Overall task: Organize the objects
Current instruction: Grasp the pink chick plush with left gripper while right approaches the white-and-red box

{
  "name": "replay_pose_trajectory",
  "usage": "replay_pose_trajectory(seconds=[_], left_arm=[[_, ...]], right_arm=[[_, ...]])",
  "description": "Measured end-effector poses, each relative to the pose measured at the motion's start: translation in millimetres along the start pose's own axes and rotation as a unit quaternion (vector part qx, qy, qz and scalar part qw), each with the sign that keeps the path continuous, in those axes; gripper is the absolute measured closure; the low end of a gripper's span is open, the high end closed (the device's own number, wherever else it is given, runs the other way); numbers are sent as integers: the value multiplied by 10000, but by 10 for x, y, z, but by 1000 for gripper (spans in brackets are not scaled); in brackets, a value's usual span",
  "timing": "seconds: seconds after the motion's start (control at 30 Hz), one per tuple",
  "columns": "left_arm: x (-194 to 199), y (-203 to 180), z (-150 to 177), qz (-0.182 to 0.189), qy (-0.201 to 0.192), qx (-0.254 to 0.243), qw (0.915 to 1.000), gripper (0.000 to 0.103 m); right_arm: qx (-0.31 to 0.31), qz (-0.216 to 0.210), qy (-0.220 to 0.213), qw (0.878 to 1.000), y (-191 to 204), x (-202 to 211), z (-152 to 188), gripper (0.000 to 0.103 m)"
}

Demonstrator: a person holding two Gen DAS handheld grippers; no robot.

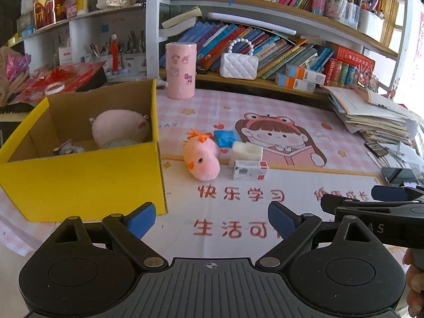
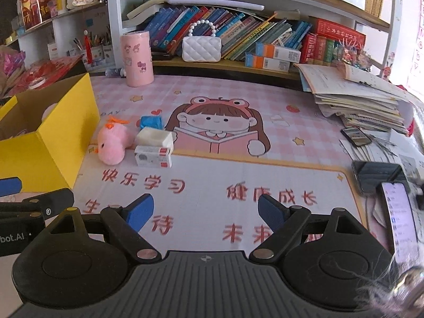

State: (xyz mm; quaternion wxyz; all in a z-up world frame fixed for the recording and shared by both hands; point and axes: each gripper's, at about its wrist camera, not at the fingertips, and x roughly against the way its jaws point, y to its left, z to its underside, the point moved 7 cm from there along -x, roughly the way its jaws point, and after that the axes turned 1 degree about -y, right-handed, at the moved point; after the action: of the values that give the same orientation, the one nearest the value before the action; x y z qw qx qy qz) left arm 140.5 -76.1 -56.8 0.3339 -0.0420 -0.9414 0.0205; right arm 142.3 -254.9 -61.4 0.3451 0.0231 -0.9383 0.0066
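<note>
A yellow cardboard box (image 1: 82, 177) stands open on the left of the pink desk mat; it also shows in the right wrist view (image 2: 53, 143). Inside it lie a pale pink plush (image 1: 120, 128) and a small grey toy (image 1: 66, 149). Right of the box lie a pink chick plush (image 1: 202, 163) (image 2: 112, 144), a blue packet (image 1: 225, 137) (image 2: 151, 122), a white block (image 1: 246, 153) (image 2: 155, 137) and a small white carton (image 1: 250, 171) (image 2: 153, 156). My left gripper (image 1: 212, 218) is open and empty, short of the box's front corner. My right gripper (image 2: 205, 212) is open and empty over the mat's white part.
A pink cylinder (image 1: 181, 70) and a white quilted purse (image 1: 238, 65) stand at the back under shelves of books. A stack of papers (image 2: 357, 100) and two phones (image 2: 379, 177) lie on the right. The right gripper's body (image 1: 376, 212) shows at the left view's right edge.
</note>
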Motion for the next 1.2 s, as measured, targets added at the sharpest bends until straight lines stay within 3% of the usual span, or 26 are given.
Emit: replay_pose_trajectory(seconds=[0.13,0.27,0.37,0.43,0.83,0.97,1.2], left_arm=[[-64,-104,-134,-206,-205,-131,9995,14],[-198,-195,-302,-274,-327,-74,9991,37],[-417,-276,-397,-525,-298,-168,9980,50],[-581,-307,-437,-712,-239,-159,9970,54],[-1538,-158,-549,-1459,293,-116,9888,54],[-1715,-141,-530,-1422,446,-120,9888,50],[-1709,-118,-539,-1188,495,61,9917,54]], right_arm=[[-17,-91,-15,10000,-104,-124,-61,24],[-31,-152,9,9999,-199,-236,-85,28],[64,-241,58,9997,-210,-317,-82,28],[171,-297,78,9994,-203,-354,-74,28],[577,-587,50,9966,-250,-499,-109,28],[514,-568,102,9970,-347,-548,-119,28],[465,-666,152,9966,-361,-642,-140,28]])
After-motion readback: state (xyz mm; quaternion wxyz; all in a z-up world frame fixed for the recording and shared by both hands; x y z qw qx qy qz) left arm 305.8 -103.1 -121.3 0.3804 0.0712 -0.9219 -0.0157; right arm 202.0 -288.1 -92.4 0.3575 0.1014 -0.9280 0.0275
